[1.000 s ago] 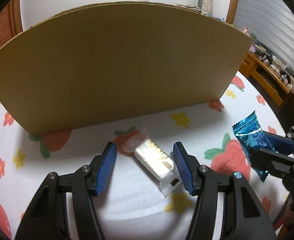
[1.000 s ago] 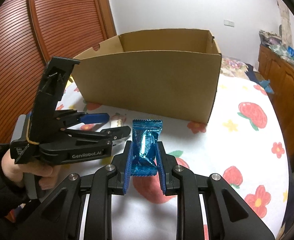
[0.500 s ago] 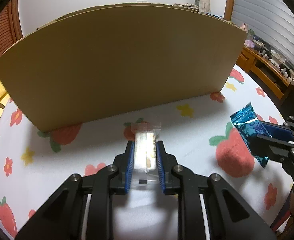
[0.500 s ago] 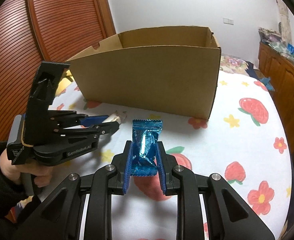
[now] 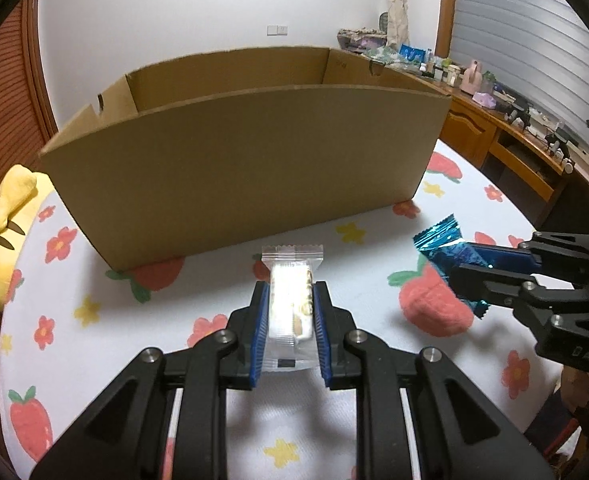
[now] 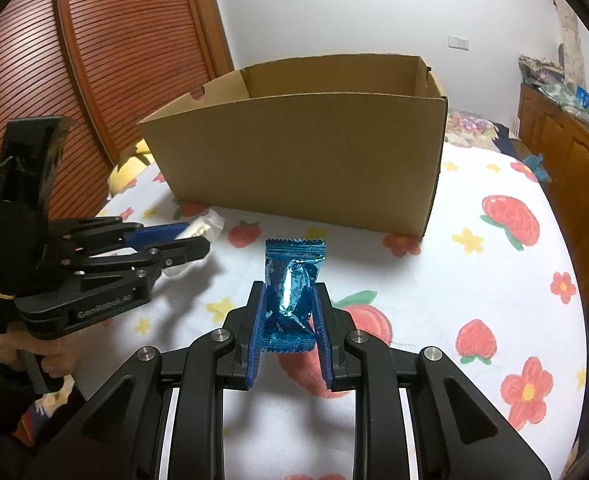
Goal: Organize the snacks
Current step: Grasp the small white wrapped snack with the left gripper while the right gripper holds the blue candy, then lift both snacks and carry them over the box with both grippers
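Cardboard box [image 5: 234, 168], open at the top and the largest thing in view, stands on a white cloth [image 5: 94, 344] printed with strawberries and flowers; whether a bed or a counter lies under the cloth cannot be told. Both snacks are held up in front of the box's near wall, outside it.

Next in size, the left gripper [image 5: 290, 308] has its jaws pinching a clear-wrapped snack [image 5: 292, 300] between the blue ribbed pads [image 5: 259, 320]. In the right wrist view this gripper [image 6: 198, 240] shows from the side, with a hand [image 6: 26, 354] on its grip and raised lettering on its body that reads roughly "GenRobot.AI".

The right gripper [image 6: 290, 312] has its jaws pressed onto a blue snack packet [image 6: 292, 280], pinched low on the wrapper. From the left wrist view the right gripper [image 5: 460, 262] comes in from the right with that packet [image 5: 438, 242] at its tip; letters on its body look like "DAS".

The clear-wrapped snack is a pale bar in transparent film with a serrated top seal and a small dark mark near the bottom. The blue snack packet is shiny crinkled foil with zigzag-cut ends; no writing on it can be read.

A yellow plush toy [image 5: 2, 240] lies at the cloth's left edge.
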